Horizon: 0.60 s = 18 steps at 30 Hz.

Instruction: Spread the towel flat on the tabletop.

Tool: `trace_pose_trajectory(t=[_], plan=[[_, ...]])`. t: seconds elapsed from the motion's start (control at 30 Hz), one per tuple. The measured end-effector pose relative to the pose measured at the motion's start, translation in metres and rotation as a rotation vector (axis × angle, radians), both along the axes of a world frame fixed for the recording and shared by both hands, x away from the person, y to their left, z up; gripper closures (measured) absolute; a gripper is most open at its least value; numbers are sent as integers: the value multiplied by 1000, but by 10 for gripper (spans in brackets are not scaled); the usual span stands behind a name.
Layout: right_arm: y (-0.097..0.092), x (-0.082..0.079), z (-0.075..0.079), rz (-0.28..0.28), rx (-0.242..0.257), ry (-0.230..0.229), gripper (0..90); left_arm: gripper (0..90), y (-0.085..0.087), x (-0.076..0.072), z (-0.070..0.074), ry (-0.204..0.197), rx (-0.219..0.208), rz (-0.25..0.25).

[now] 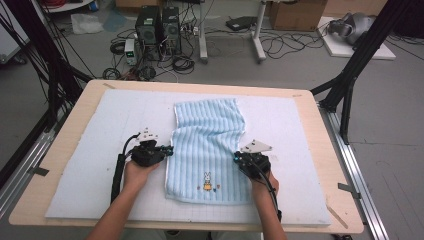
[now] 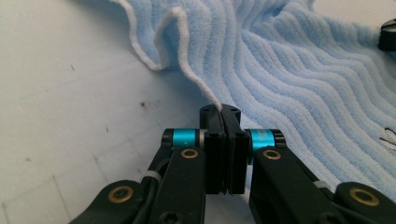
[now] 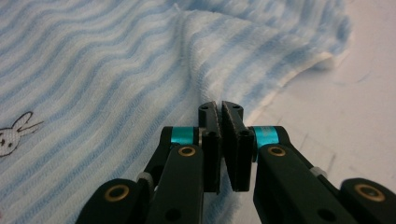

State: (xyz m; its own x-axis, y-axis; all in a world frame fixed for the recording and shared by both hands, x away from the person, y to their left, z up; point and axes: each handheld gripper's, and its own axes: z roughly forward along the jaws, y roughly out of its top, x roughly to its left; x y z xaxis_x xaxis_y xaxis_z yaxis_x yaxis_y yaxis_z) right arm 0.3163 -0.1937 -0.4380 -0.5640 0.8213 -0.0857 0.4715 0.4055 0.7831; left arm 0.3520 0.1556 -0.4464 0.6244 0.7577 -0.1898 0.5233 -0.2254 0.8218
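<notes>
The towel (image 1: 209, 150) lies on the mat (image 1: 100, 150); left gripper (image 1: 169, 149) at the towel's left edge, right gripper (image 1: 236, 158) at its right edge

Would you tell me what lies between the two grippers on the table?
In the high view, the blue striped towel spans from the left gripper to the right gripper, each shut on one edge.

L gripper (image 2: 223, 112) clamped on blue towel (image 2: 299, 70) white hem; towel rumpled
</notes>
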Motion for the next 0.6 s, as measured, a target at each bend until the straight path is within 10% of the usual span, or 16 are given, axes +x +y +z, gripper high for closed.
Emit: trace_pose_trajectory(t=[0.33, 0.47, 0.6], plan=[[14, 13, -3, -51, -20, -22, 809, 870, 5, 10, -4, -27, 15, 52], [9, 9, 1, -78, 28, -28, 574, 550, 8, 9, -3, 40, -34, 86], [1, -1, 6, -86, 66, -51, 447, 424, 10, -1, 4, 20, -56, 54]])
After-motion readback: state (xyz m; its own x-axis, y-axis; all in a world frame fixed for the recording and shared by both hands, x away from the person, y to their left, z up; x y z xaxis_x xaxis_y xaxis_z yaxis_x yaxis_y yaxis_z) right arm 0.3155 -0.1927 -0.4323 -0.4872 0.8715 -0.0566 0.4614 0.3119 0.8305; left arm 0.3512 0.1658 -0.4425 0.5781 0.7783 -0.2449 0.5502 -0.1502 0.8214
